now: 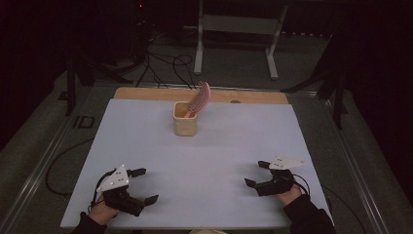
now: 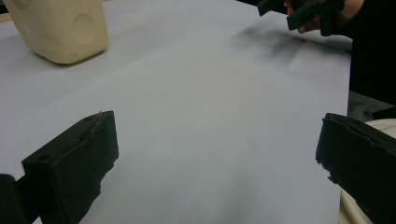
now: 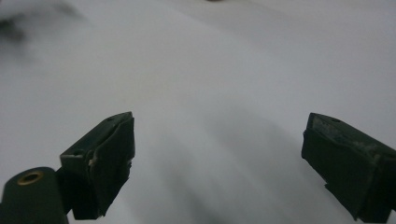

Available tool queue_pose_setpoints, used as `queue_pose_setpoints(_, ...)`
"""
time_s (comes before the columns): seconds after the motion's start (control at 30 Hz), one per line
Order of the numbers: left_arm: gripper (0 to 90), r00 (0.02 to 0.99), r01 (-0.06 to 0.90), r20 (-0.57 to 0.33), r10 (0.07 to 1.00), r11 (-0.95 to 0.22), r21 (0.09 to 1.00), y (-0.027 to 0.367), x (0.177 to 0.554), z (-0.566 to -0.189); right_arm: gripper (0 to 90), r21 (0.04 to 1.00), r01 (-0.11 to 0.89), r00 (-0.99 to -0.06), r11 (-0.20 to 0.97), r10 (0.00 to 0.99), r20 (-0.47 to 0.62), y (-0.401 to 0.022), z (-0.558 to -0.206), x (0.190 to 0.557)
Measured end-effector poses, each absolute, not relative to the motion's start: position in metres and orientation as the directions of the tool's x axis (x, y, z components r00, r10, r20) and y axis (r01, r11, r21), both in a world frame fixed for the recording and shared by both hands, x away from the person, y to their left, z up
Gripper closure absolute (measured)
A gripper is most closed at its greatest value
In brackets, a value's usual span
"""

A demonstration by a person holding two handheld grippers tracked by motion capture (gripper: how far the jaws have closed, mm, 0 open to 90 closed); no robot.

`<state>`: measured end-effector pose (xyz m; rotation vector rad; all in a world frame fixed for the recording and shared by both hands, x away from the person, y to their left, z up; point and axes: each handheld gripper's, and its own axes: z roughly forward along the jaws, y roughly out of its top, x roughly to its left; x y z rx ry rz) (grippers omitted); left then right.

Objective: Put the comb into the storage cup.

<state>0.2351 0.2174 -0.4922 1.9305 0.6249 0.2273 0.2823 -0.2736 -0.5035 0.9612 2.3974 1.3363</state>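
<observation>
Pale blue sheeting covers the table [image 1: 204,161], with dark floor and cables beyond. Toward the far edge stands a cream, squarish plastic cup [image 1: 185,119] holding a pink ribbed comb [image 1: 199,99], its long axis leaning up and right past the rim. The left gripper view catches the cup's smooth lower wall [image 2: 65,30], not the comb. The left gripper [image 1: 141,185] and right gripper [image 1: 256,173] rest near the front corners, jaws spread wide and empty.

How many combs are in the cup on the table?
1. A single pink comb stands tilted in the cream cup near the table's far edge, its head leaning out to the right above the rim; the cup's inside is partly hidden.
</observation>
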Motion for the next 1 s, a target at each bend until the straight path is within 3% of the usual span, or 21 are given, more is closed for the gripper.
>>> queue_pose_setpoints(0.57,0.0,0.846,0.321,-0.119,0.519,-0.319,0.892,0.218,0.235,-0.492,9.6,0.822,0.48,-0.699,0.307,0.7,0.146,-0.296,-0.509,0.262)
queue_pose_setpoints(1.0,0.0,0.846,0.325,-0.121,0.52,-0.321,0.89,0.217,0.235,-0.494,9.7,0.812,0.479,-0.702,0.333,0.701,0.126,-0.293,-0.515,0.264)
